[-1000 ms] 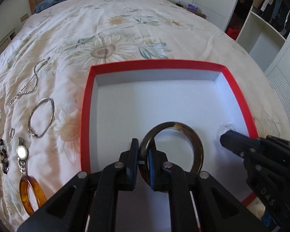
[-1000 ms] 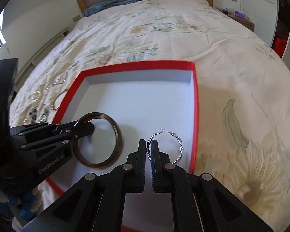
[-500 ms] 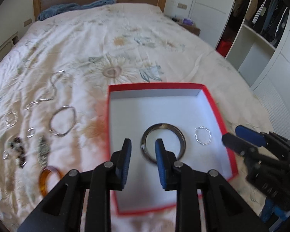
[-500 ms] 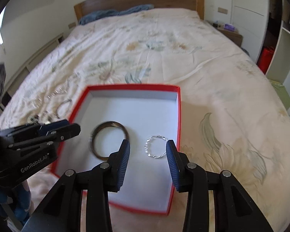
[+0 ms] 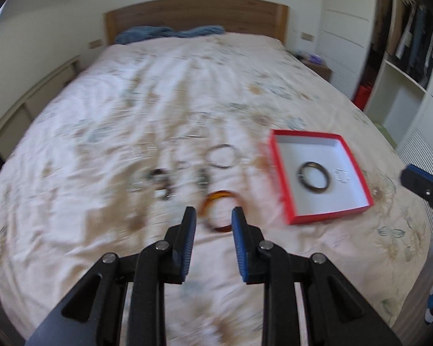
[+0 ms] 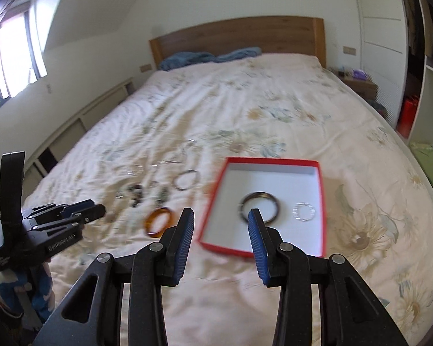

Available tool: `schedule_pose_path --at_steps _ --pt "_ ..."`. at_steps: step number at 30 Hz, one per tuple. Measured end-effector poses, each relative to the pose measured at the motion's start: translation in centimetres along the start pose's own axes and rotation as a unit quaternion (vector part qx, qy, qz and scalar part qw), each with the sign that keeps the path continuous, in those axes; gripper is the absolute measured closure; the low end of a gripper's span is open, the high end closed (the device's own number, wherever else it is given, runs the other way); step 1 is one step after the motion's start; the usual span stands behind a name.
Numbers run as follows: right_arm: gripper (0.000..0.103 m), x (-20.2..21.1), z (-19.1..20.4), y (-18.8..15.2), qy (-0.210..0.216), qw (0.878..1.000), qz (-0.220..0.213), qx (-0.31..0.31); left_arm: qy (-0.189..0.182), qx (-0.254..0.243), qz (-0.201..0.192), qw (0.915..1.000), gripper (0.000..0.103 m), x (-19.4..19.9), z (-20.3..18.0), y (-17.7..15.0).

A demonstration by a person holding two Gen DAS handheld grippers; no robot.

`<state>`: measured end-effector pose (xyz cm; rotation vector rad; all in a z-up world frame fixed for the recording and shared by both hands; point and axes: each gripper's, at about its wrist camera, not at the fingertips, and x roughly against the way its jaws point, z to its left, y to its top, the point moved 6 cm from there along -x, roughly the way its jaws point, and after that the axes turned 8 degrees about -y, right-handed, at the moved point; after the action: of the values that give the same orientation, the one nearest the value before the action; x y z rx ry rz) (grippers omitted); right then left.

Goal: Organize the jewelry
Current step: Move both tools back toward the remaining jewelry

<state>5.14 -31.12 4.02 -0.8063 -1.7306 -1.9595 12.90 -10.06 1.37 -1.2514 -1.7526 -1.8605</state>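
Observation:
A red box (image 5: 329,215) with a white inside lies on the flowered bedspread; its rim (image 6: 262,160) also shows in the right wrist view. Inside it rest a dark bangle (image 5: 314,190) (image 6: 259,193) and a twisted silver hoop (image 5: 343,176) (image 6: 296,212), side by side. My left gripper (image 5: 213,212) (image 6: 99,209) hovers open above an amber bangle (image 5: 216,194) (image 6: 150,225), well clear of it, with nothing between its pads. My right gripper (image 6: 220,213) (image 5: 407,177) stands open over the box's near left corner, holding nothing.
Left of the box lie a silver bracelet (image 6: 177,181), dark beads (image 6: 134,191), small rings and a thin chain (image 6: 179,155), blurred in the left wrist view. A blue blanket (image 6: 210,54) lies by the wooden headboard (image 6: 236,33). White shelving (image 5: 404,66) stands on the right.
Both grippers opened, leaving the dark bangle and the silver hoop in the box, then pulled back and rose. The left one swung left to above the amber bangle.

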Motion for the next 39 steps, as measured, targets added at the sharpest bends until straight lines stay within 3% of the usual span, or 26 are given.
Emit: schedule_pose_path --at_steps 8,13,17,23,30,39 --pt "0.064 5.9 4.9 -0.6 0.025 0.999 -0.036 0.022 0.051 0.050 -0.058 0.9958 0.078 9.1 8.1 -2.1" --pt "0.064 8.4 6.4 -0.6 0.032 0.998 -0.054 0.031 0.067 0.066 -0.103 0.9903 0.077 13.1 10.1 -2.6" --pt "0.064 8.7 7.3 -0.5 0.035 0.997 -0.058 0.037 0.072 0.065 -0.106 0.9896 0.077 13.8 10.5 -2.5" --pt "0.064 4.6 8.4 -1.0 0.041 0.998 -0.022 0.047 0.071 0.075 -0.071 0.9921 0.077 10.3 11.2 -2.8" --pt "0.064 -4.5 9.0 -2.4 0.044 0.996 0.051 0.056 0.071 0.096 -0.028 0.9925 0.077 2.4 12.7 -3.5" --pt "0.064 -14.6 10.0 -3.3 0.066 0.989 0.115 0.064 0.029 0.130 0.011 0.9911 0.077 -8.2 14.4 -0.9"
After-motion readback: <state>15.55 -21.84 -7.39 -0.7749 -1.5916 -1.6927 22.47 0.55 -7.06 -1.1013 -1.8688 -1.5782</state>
